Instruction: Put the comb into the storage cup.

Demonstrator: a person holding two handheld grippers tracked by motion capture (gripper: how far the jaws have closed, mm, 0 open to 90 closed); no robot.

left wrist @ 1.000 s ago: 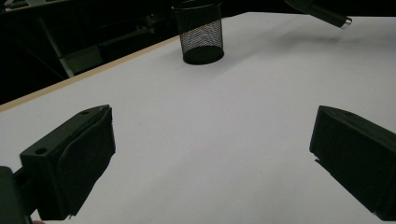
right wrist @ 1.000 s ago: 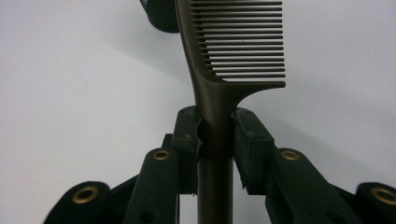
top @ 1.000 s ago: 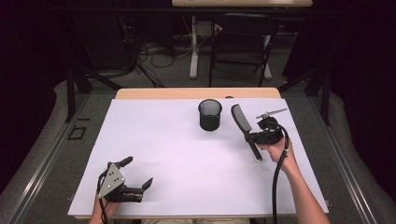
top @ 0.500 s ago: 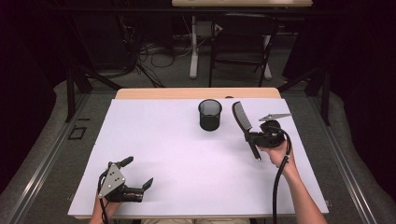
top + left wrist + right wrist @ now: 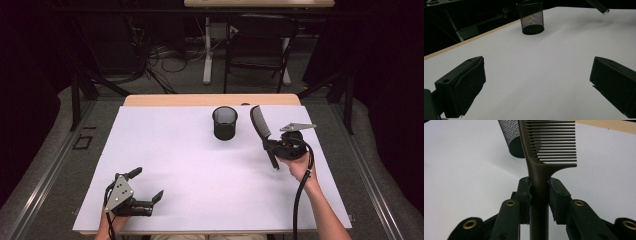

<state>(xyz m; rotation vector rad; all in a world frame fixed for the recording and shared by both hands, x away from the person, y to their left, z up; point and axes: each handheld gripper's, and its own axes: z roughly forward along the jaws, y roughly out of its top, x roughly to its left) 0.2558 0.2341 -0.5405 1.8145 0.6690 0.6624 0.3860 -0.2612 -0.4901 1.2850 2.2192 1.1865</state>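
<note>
A wooden table (image 5: 170, 100) carries a white sheet (image 5: 200, 175), on which a black mesh cup (image 5: 225, 123) stands upright.

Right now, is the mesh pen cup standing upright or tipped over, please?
Upright: the mesh pen cup stands on its base on the white table cover, open rim facing up.

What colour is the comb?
Dark brown comb, clearest in the right gripper view.

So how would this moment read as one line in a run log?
right gripper: shut on comb | left gripper: open, idle | mesh cup: upright, beside comb
</note>
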